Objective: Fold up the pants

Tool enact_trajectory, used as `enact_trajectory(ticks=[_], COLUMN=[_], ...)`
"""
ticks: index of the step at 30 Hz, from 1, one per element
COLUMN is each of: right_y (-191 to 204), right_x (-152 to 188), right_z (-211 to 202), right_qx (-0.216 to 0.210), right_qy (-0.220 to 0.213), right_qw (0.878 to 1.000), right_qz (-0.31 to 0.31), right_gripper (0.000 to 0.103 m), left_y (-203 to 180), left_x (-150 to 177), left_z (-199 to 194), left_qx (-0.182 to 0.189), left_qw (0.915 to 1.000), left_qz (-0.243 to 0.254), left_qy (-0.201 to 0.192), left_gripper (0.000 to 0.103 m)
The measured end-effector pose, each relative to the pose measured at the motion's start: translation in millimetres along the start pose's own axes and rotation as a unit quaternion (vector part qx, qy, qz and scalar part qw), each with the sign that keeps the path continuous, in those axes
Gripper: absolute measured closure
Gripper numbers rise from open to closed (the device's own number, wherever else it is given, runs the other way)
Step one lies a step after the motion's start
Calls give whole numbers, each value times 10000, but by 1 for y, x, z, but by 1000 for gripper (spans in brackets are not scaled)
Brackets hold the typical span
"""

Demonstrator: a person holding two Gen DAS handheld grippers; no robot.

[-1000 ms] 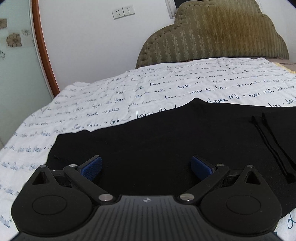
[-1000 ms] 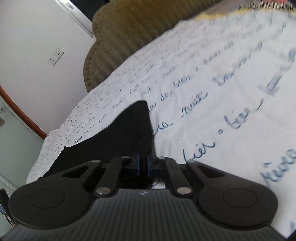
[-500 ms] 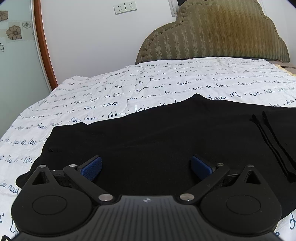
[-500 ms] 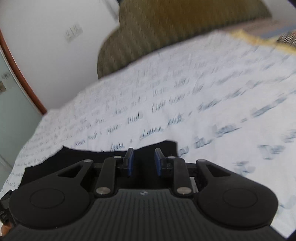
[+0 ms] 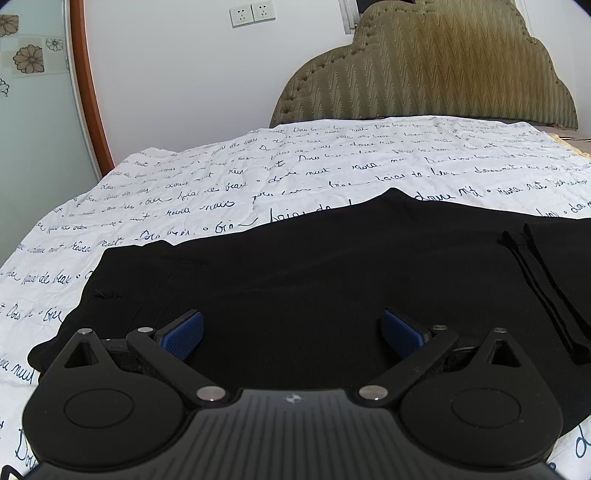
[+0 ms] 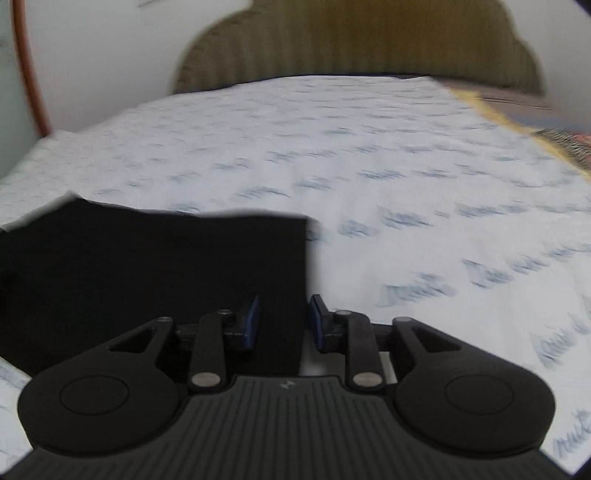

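Observation:
Black pants (image 5: 314,266) lie flat across the bed. A folded-over part with seamed edges (image 5: 546,280) lies on top at the right. My left gripper (image 5: 291,332) is wide open and empty, hovering low over the pants' near edge. In the blurred right wrist view the pants (image 6: 155,266) fill the left half, with a straight right edge. My right gripper (image 6: 283,321) is partly open over that edge, holding nothing.
The bed has a white sheet with blue handwriting (image 5: 258,173). An olive padded headboard (image 5: 436,66) stands at the far end. A white wall with sockets (image 5: 252,14) and a wood-framed glass panel (image 5: 85,85) are on the left. Patterned bedding (image 6: 569,144) lies at the right.
My right gripper has opened and let go of the pants edge, then swung so the pants lie left of it. My left gripper stayed open and drew back slightly.

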State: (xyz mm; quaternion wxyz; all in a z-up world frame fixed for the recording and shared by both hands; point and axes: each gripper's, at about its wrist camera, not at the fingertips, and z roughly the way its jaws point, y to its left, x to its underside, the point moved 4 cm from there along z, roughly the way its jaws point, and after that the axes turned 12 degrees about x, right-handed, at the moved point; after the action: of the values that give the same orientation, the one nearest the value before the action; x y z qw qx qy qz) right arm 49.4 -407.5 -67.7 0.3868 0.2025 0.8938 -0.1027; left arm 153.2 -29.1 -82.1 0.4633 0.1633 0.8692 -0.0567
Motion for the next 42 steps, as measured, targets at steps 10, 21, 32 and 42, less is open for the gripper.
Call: enact_trajectory(ticks=[10, 21, 32, 42], right_y=[17, 109, 194, 194], right_x=[28, 31, 18, 30], right_z=[-45, -56, -50, -30], right_qx=[-11, 24, -33, 99], right_qy=[-264, -576, -1084, -807], right_qw=[9996, 9924, 9877, 9915], right_qz=[-45, -1090, -1130, -1016], right_gripper=[65, 42, 7, 0], left_y=[0, 16, 65, 57], left_x=[-2, 2, 8, 13], left_z=[-2, -26, -32, -30], left_qx=[35, -289, -619, -829], left_qw=[10000, 9995, 9968, 9962], left_qz=[28, 115, -480, -252], left_qy=[41, -41, 172, 115], left_gripper=[0, 0, 0, 0])
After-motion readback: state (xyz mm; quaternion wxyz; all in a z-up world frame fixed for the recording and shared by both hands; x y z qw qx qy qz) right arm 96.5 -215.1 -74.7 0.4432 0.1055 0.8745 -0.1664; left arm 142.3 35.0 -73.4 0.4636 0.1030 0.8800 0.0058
